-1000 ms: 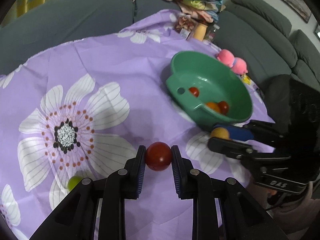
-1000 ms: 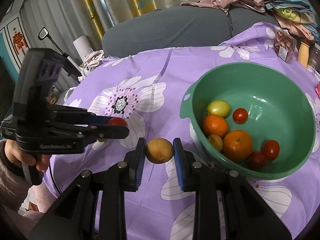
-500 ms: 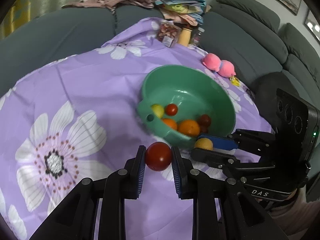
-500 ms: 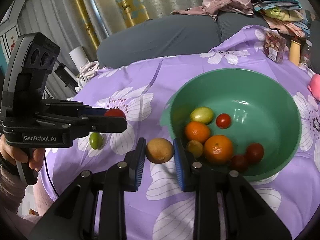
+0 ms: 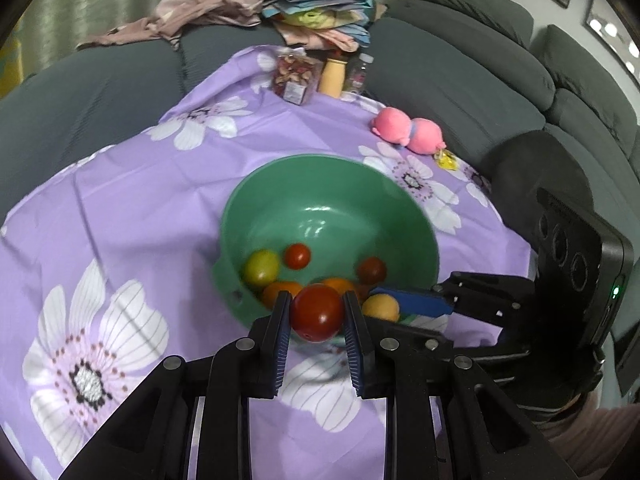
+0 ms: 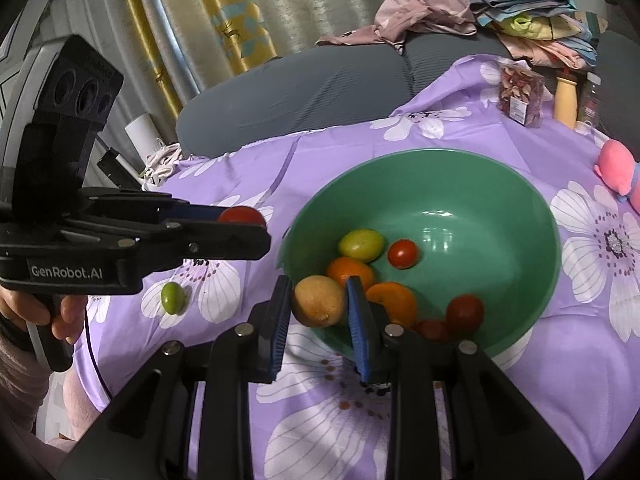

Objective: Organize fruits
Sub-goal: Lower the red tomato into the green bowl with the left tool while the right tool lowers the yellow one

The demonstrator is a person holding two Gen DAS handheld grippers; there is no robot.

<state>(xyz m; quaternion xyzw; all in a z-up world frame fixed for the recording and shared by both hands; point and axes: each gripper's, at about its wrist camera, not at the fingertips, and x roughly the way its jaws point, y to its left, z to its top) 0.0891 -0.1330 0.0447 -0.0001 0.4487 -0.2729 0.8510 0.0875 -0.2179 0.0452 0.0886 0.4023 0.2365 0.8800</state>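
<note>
Left gripper (image 5: 316, 312), in its own view, clamps a red tomato (image 5: 317, 313) at the near rim of the green bowl (image 5: 256, 204); a second ago the bowl lay far off to the right

Right gripper (image 6: 318, 300), in its view, pinches a yellow-brown fruit (image 6: 319, 301) over the bowl's near rim, earlier short of it; a green fruit (image 6: 173, 298) lies on the purple cloth (image 6: 580, 380)
</note>
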